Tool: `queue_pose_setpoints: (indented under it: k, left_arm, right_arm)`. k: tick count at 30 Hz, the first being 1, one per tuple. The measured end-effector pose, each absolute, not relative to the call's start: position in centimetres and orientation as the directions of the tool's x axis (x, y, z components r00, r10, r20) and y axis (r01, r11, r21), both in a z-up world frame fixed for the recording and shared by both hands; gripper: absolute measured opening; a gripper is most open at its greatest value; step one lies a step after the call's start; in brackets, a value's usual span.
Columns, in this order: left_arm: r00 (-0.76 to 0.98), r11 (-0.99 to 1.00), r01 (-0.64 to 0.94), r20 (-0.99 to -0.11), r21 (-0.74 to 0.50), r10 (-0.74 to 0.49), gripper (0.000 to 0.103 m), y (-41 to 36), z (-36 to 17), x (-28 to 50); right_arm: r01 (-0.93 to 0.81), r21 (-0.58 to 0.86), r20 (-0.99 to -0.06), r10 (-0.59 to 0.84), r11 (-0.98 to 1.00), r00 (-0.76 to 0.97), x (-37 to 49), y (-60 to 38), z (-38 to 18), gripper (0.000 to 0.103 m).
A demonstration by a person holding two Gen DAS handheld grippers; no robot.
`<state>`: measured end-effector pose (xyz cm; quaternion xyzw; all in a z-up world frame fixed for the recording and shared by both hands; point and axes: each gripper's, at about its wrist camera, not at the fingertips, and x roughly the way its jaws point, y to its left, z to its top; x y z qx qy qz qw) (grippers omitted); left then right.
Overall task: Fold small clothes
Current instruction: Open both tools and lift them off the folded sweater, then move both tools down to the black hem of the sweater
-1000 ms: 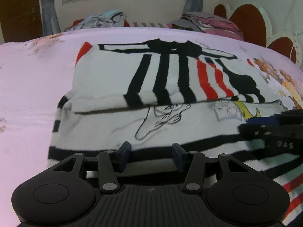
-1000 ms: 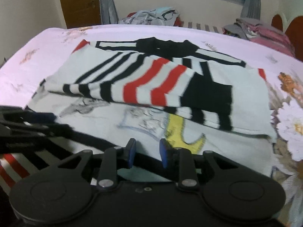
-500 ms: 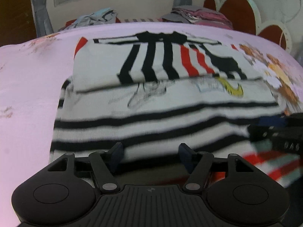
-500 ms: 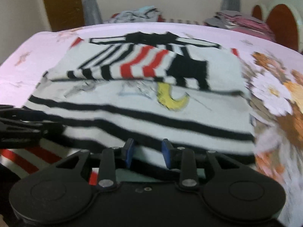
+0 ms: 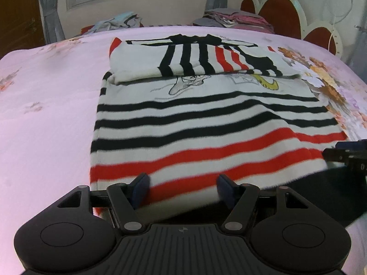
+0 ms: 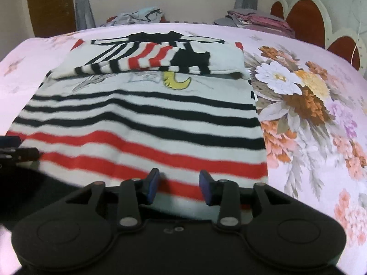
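Both our grippers have pulled back to the sweater's (image 5: 206, 123) red-striped hem; left gripper (image 5: 183, 186) open and empty, right gripper (image 6: 180, 183) opening, pads (image 6: 152, 184) clear of the cloth.

The left gripper (image 5: 183, 189) is matte black, with a ribbed centre panel bearing a small round mark and a wide rounded lobe on each side, each lobe pressed with a shallow disc. Two angled black links with silver pivot screws carry dark blue pads (image 5: 226, 189). The right gripper (image 6: 180, 185) has the same build: black lobes with discs, triangular cut-outs in the outer arms, grey screw heads, blue fingertips (image 6: 152, 184). In the left wrist view its black side shows faint pale lettering, too blurred to read.
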<state>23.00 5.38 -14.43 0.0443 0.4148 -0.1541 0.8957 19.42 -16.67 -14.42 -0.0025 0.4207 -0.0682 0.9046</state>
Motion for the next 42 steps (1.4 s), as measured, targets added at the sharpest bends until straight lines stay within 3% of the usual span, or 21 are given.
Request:
queue_pose_setpoints:
  k: [10, 13, 21, 35, 36, 39, 42]
  left_arm:
    - [0.611, 0.953, 0.292, -0.75, -0.086, -0.255, 0.07, 8.1, -14.5, 19.9]
    - [0.617, 0.955, 0.273, -0.74, -0.119, -0.268, 0.071, 9.2, -14.2, 19.1]
    - [0.597, 0.965, 0.186, -0.758, -0.186, -0.262, 0.074, 12.9, -15.0, 17.7]
    - [0.514, 0.908, 0.209, -0.749, -0.363, -0.418, 0.074, 11.2, -15.8, 17.3]
    - [0.51, 0.904, 0.213, -0.748, -0.369, -0.426, 0.073, 11.0, -15.9, 17.4]
    - [0.505, 0.9, 0.214, -0.745, -0.381, -0.436, 0.053, 10.7, -16.0, 17.8]
    - [0.501, 0.897, 0.202, -0.746, -0.392, -0.439, 0.037, 11.2, -16.1, 18.2]
  right_arm:
    - [0.174, -0.061, -0.773, -0.157, 0.983, 0.615, 15.9, -16.6, -14.4, 0.042]
    - [0.191, -0.056, -0.76, -0.167, 0.98, 0.628, 14.8, -16.9, -13.9, 0.05]
    - [0.265, -0.04, -0.765, -0.201, 0.963, 0.612, 12.3, -18.8, -14.2, 0.055]
    - [0.325, 0.052, -0.797, -0.157, 0.944, 0.583, 11.4, -21.5, -15.4, 0.054]
    - [0.322, 0.066, -0.8, -0.143, 0.945, 0.583, 11.5, -21.4, -15.4, 0.05]
    - [0.315, 0.094, -0.802, -0.115, 0.945, 0.586, 11.6, -21.1, -15.3, 0.035]
    - [0.312, 0.102, -0.805, -0.106, 0.945, 0.584, 11.7, -21.1, -15.4, 0.028]
